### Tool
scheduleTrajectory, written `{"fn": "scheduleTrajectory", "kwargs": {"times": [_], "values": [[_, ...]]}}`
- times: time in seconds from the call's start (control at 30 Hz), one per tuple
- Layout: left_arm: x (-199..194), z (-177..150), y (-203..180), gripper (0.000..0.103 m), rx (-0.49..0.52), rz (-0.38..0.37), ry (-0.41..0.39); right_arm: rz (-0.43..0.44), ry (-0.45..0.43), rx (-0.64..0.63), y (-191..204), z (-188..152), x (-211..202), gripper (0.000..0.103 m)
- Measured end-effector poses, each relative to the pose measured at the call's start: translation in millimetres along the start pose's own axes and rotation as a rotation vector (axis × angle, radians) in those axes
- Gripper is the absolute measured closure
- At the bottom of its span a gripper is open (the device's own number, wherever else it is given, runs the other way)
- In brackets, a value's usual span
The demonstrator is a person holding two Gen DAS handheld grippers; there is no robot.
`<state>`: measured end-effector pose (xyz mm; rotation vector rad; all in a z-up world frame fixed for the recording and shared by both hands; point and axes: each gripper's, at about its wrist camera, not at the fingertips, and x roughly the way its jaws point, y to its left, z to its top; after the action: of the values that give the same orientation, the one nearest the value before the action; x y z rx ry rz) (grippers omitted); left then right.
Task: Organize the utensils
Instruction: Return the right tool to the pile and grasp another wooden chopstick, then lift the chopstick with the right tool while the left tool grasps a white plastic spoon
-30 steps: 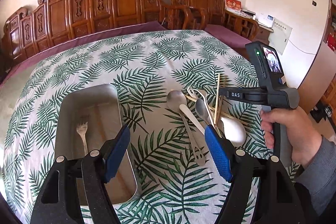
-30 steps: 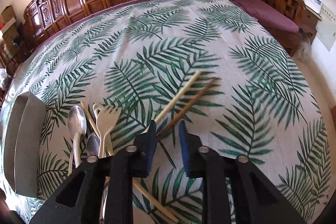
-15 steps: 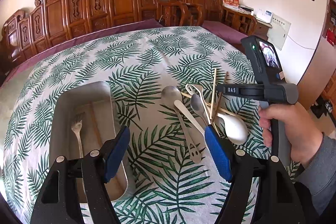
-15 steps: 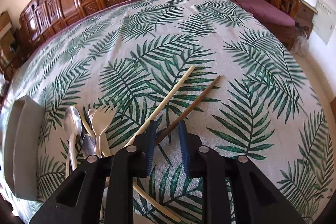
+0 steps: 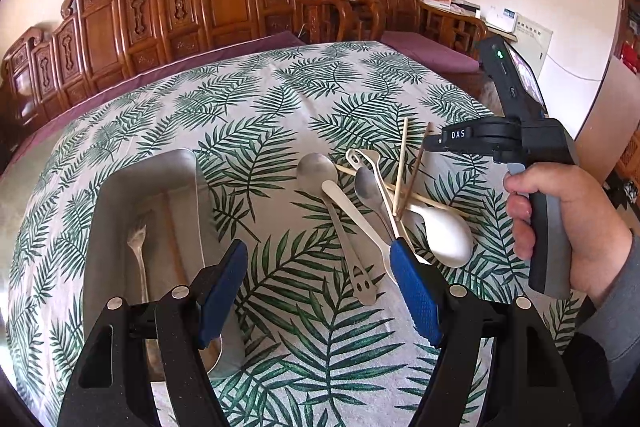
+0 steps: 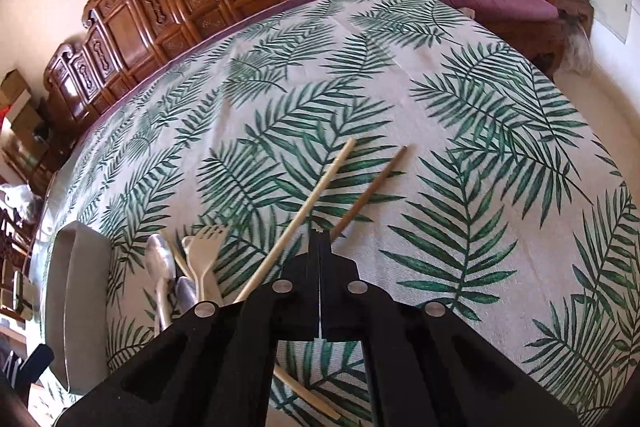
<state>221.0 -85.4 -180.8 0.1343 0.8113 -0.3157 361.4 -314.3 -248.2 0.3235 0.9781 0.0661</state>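
The right gripper (image 6: pixel 320 233) has its fingers clenched on the dark brown wooden chopstick (image 6: pixel 370 193), which sticks out ahead of the tips over the palm-leaf tablecloth of the worktop (image 6: pixel 460 115). Just left of those fingers lies the pale bamboo chopstick (image 6: pixel 304 215), then a cream plastic fork (image 6: pixel 204 247) and a steel spoon (image 6: pixel 160 259).

The step in hand looks like picking that chopstick out of the pile. Next comes a lift clear of the crossed utensils and a carry left to the rectangular steel tray (image 5: pixel 132 211), which holds a steel fork (image 5: pixel 138 247).

The left gripper (image 5: pixel 316 287) hovers released, its left finger over the tray's near rim. Open cloth lies beyond.
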Motion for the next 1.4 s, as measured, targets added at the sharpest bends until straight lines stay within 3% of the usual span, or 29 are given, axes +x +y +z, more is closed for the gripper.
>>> {"fn": "scheduleTrajectory", "kwargs": {"times": [0.1, 0.17, 0.23, 0.5, 0.7, 0.9, 1.1, 1.4], "values": [[0, 0, 0, 0.033, 0.0, 0.0, 0.002, -0.03, 0.007, -0.019, 3, -2, 2, 0.095], [0, 0, 0, 0.033, -0.002, -0.002, 0.0, -0.045, 0.017, -0.016, 4, -3, 4, 0.082], [-2, 2, 1, 0.033, -0.007, -0.005, -0.006, -0.059, 0.027, -0.017, 5, -3, 5, 0.075], [-24, 11, 16, 0.033, -0.049, -0.026, -0.055, -0.15, 0.117, -0.01, 19, -2, 13, 0.076], [-37, 13, 32, 0.033, -0.089, -0.041, -0.079, -0.227, 0.131, 0.012, 25, -5, 14, 0.084], [-36, 9, 33, 0.033, -0.098, -0.058, -0.064, -0.204, 0.119, 0.083, 18, 0, 5, 0.096], [-22, 4, 19, 0.033, -0.072, -0.07, -0.029, -0.123, 0.106, 0.124, 6, 3, -10, 0.097], [14, -7, -6, 0.033, -0.05, -0.091, 0.044, -0.025, 0.028, -0.052, 15, -15, -52, 0.097]]}}
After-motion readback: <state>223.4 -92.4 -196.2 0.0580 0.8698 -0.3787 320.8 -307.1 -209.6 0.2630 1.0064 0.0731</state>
